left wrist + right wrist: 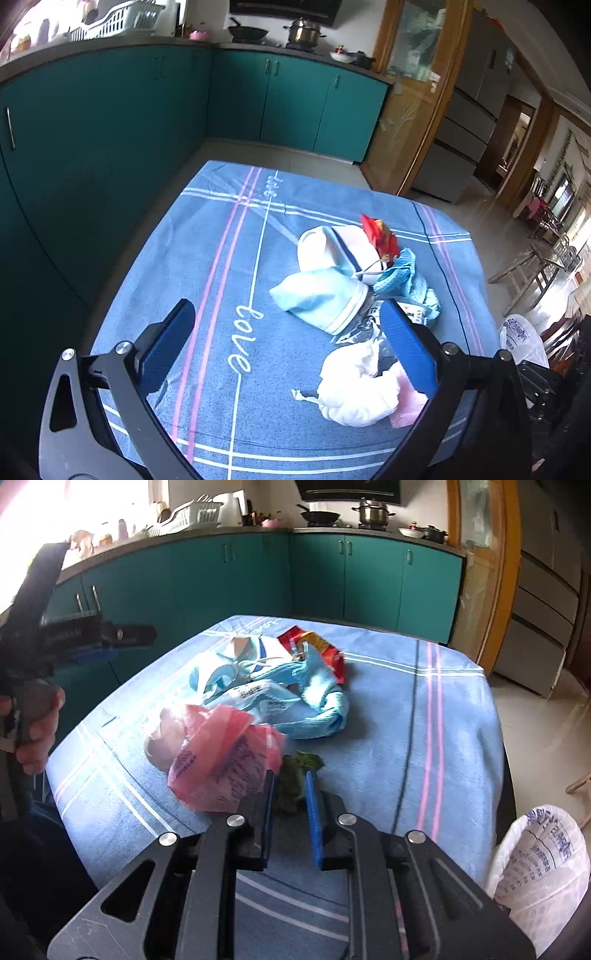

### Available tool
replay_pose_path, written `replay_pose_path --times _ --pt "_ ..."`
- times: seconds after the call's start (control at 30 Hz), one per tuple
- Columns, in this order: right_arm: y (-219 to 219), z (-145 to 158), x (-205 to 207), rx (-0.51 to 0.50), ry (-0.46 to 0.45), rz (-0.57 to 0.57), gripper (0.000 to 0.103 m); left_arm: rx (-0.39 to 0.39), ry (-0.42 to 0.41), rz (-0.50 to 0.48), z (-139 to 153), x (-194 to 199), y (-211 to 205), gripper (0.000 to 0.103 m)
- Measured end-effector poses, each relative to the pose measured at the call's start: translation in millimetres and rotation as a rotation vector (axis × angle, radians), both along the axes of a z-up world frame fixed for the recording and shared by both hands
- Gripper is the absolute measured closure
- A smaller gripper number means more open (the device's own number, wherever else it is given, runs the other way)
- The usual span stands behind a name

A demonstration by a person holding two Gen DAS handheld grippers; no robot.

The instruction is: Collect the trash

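A heap of trash lies on the table's blue checked cloth: a crumpled white tissue, a light blue face mask, a red snack wrapper, a pink plastic bag and a blue rag. My right gripper sits at the near edge of the heap, its blue pads closed on a dark green leafy scrap beside the pink bag. My left gripper hovers open over the cloth with nothing between its fingers; its right finger overlaps the heap.
A white printed bag hangs off the table's right edge. Teal cabinets run behind the table, with pots on the counter. A wooden door frame and a grey fridge stand to the right. A hand holds the left gripper's handle.
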State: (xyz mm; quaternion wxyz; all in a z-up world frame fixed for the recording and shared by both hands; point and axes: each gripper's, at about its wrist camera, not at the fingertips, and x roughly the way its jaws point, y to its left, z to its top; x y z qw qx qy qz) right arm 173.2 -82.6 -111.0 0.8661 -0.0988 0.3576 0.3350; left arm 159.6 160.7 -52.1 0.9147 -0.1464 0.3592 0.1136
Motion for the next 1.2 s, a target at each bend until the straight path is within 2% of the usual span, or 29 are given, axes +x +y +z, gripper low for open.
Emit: replay_pose_path --times 0.13,0.23,0.3,0.37,0.43,0.5,0.57,0.67,0.73,0.83,0.97,1.2 --pt "-18 4 2 0.031 0.003 -0.031 0.086 -0.023 0.029 -0.018 -6 4 -3 0.003" --pt "-27 3 7 0.039 0.014 -0.064 0.085 0.002 0.049 -0.067 -10 8 -16 0.003" --pt "-32 0 12 0.052 0.039 -0.087 0.083 0.023 0.068 -0.135 -12 10 -30 0.003" --pt "-34 -2 16 0.065 0.062 -0.092 0.075 0.047 0.091 -0.183 -16 13 -41 0.003" --pt "-34 -2 16 0.068 0.06 -0.096 0.058 0.08 0.122 -0.21 -22 15 -50 0.004" --pt "-31 -2 15 0.072 0.055 -0.083 0.05 0.096 0.158 -0.22 -29 17 -54 0.008" --pt "-26 -3 13 0.075 0.055 -0.061 0.044 0.07 0.18 -0.238 -34 18 -53 0.02" --pt "-10 -10 11 0.056 0.064 -0.035 0.043 0.028 0.203 -0.246 -39 18 -50 0.038" --pt "2 -16 11 0.032 0.071 -0.022 0.043 -0.007 0.21 -0.258 -42 17 -48 0.043" --pt "17 -25 13 -0.004 0.087 -0.012 0.044 -0.003 0.202 -0.251 -41 15 -46 0.042" --pt "23 -29 16 -0.004 0.1 -0.019 0.044 -0.009 0.201 -0.245 -40 14 -42 0.041" --pt "0 -17 26 0.115 0.139 -0.026 0.044 -0.008 0.192 -0.24 -36 12 -40 0.036"
